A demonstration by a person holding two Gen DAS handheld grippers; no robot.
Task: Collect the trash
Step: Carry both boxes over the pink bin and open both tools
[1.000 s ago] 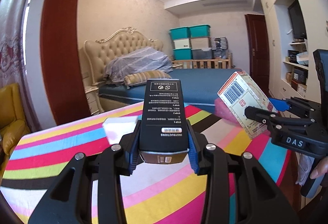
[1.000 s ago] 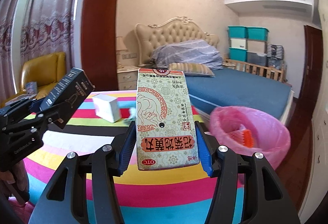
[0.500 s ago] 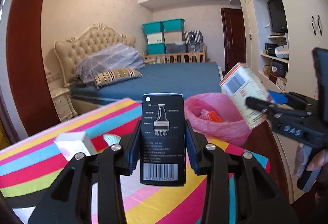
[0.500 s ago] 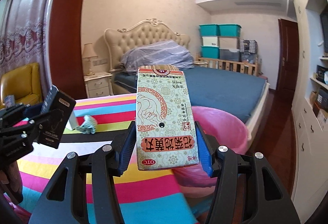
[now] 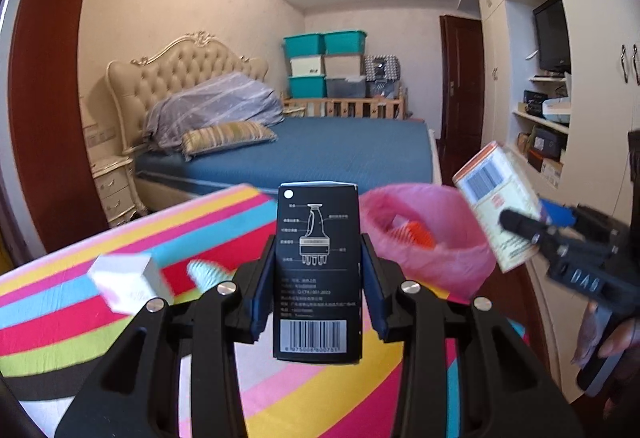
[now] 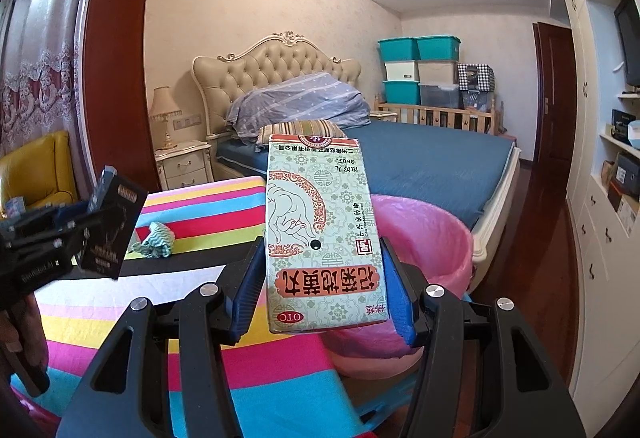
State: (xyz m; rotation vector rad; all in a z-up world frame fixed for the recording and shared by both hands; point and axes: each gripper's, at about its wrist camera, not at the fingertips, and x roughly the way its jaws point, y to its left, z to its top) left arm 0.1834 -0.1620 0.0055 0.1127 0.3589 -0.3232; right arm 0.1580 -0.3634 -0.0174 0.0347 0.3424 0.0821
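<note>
My left gripper (image 5: 318, 278) is shut on a black box (image 5: 318, 270) with a barcode, held upright above the striped table (image 5: 60, 318). My right gripper (image 6: 324, 274) is shut on a green medicine box (image 6: 324, 238), held just over the near rim of the pink-lined trash bin (image 6: 432, 234). The bin (image 5: 424, 238) sits past the table's right edge and holds an orange item (image 5: 416, 234). The right gripper with the medicine box (image 5: 496, 205) shows at the right of the left wrist view. The left gripper with the black box (image 6: 112, 230) shows at the left of the right wrist view.
A white box (image 5: 124, 278) and a crumpled teal-striped wrapper (image 6: 154, 240) lie on the table. A blue bed (image 5: 312, 153) stands behind, a nightstand (image 6: 182, 161) at its left. White cabinets and shelves (image 6: 608, 157) line the right wall. A yellow armchair (image 6: 36, 173) is far left.
Both grippers have swung right toward the pink bin, each keeping its box. The bin now looks larger and closer in both views.
</note>
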